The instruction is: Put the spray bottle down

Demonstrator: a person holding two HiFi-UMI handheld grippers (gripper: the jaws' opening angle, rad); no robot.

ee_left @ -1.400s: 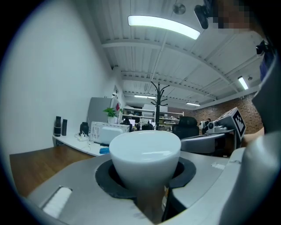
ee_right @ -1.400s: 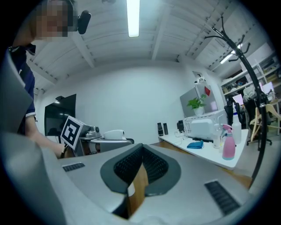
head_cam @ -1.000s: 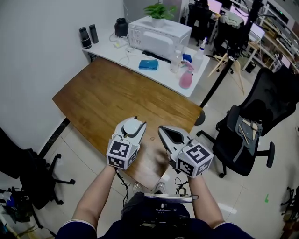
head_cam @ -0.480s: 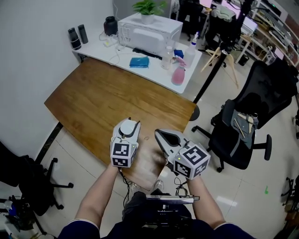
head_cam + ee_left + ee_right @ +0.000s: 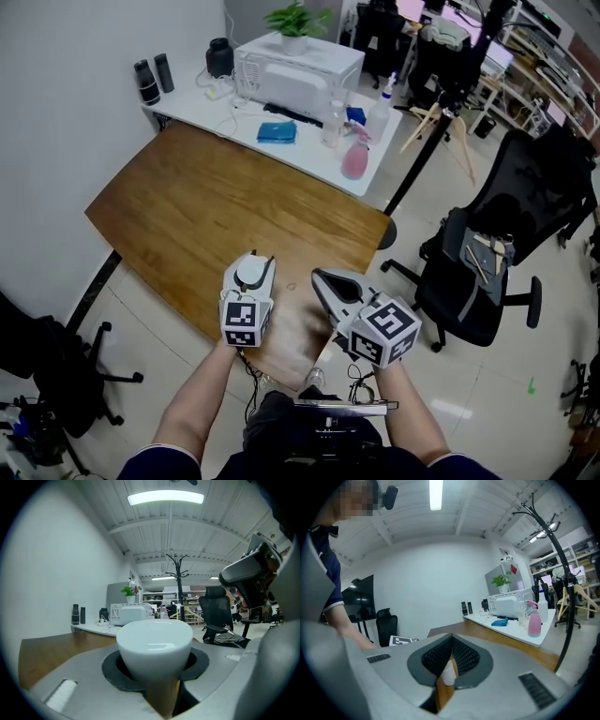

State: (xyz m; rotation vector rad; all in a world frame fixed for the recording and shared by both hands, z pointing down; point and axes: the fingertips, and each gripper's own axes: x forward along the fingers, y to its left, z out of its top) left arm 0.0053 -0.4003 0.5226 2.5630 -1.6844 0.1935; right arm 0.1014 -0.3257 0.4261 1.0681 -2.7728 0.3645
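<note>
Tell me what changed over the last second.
The left claw sank slightly toward the wooden table and straightened, still closed on the white cup-shaped object. Nothing was taken up or let go. The right claw stayed where it was, shut.

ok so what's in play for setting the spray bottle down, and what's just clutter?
In play: left gripper, white container in its jaws, wooden table.
Lying about: pink spray bottle, microwave, blue cloth, potted plant, office chair.
</note>
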